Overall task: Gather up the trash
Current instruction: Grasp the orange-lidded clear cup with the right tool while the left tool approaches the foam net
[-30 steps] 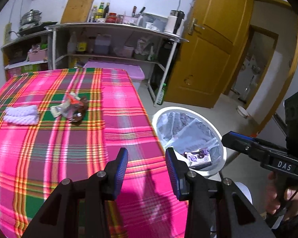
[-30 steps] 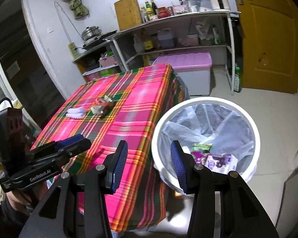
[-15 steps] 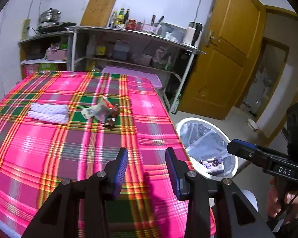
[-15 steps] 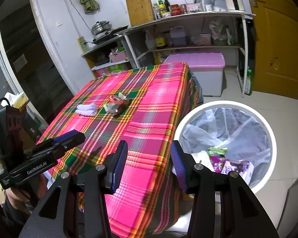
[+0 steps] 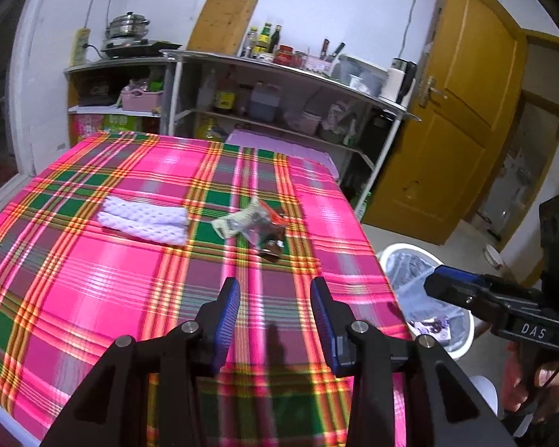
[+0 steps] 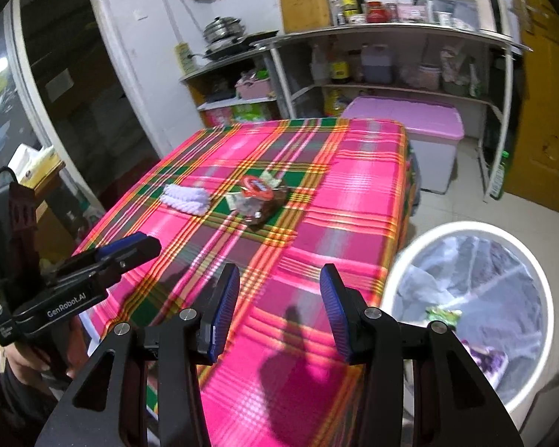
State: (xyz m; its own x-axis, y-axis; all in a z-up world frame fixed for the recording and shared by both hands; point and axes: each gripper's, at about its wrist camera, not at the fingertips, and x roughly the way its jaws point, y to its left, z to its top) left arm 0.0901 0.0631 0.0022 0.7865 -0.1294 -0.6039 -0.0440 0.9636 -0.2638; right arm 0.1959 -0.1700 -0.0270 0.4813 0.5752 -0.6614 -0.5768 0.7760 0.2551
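Both views swung from trash bin [image 6: 518, 257] toward table; your left gripper [image 5: 275, 309] and right gripper [image 6: 279, 307] gaped wide, empty. Bin held wrappers; wrapper pile [image 5: 259, 229] remained uncollected.

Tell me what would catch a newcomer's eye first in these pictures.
The bright pink plaid tablecloth fills the middle of both views. Near its centre lies a small heap of wrappers, with a folded white cloth beside it. On the floor off the table's right edge stands a white bin lined with a bag, some trash already inside.
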